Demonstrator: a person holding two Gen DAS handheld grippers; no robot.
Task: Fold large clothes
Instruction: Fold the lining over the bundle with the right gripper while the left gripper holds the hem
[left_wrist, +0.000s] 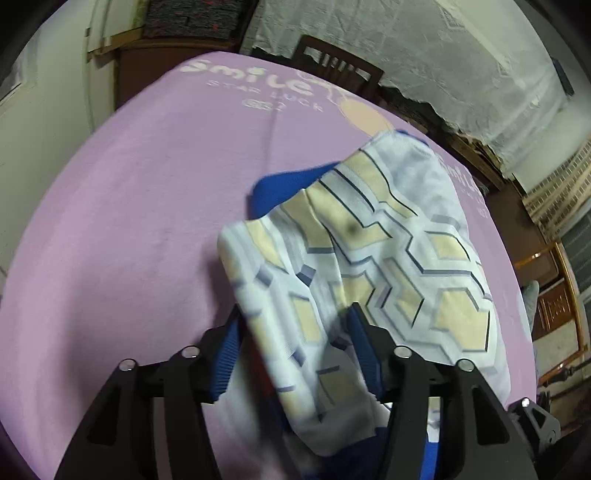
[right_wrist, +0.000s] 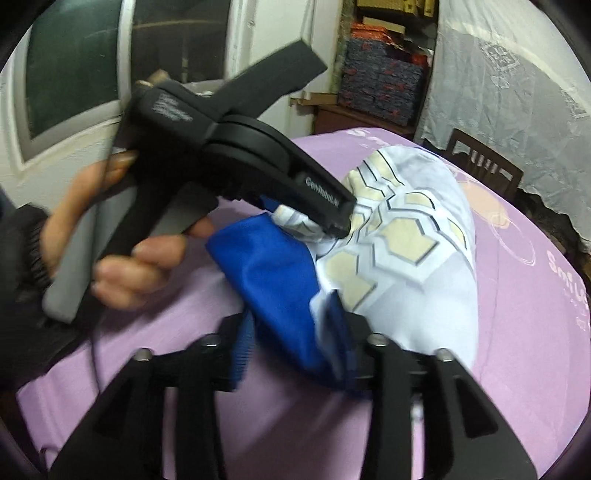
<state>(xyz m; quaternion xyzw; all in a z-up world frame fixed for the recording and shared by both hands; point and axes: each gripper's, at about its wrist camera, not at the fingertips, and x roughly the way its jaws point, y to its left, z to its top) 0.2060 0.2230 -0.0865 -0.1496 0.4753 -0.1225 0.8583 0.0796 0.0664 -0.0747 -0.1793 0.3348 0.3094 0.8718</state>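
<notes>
- Left wrist view: the left gripper (left_wrist: 295, 332) is sitting at the bottom centre of the frame, jaws parted, with the garment (left_wrist: 369, 258) running between its blue pads (left_wrist: 225, 354); I cannot tell whether the pads are actually pinching the fabric.
- The garment, pale with a cream hexagon print and a solid blue panel (left_wrist: 284, 188), is bunched and filling the centre and right of the frame, lying over the purple sheet (left_wrist: 129, 221).
- White "Smile" lettering (left_wrist: 247, 79) is showing on the sheet at upper centre; a dark wooden chair (left_wrist: 338, 66) is standing behind it.
- Right wrist view: the right gripper (right_wrist: 299, 343) is at the bottom centre, and blue fabric is passing between its fingers; whether it is gripped or loose cannot be told from the blur.
- In the same view the left gripper is reaching in from the upper left, its tip pressing into the patterned cloth at frame centre.
- The person's left hand (right_wrist: 122, 258) is squeezing its handle at the left edge.
- The garment is sitting centre-right on the sheet.
</notes>
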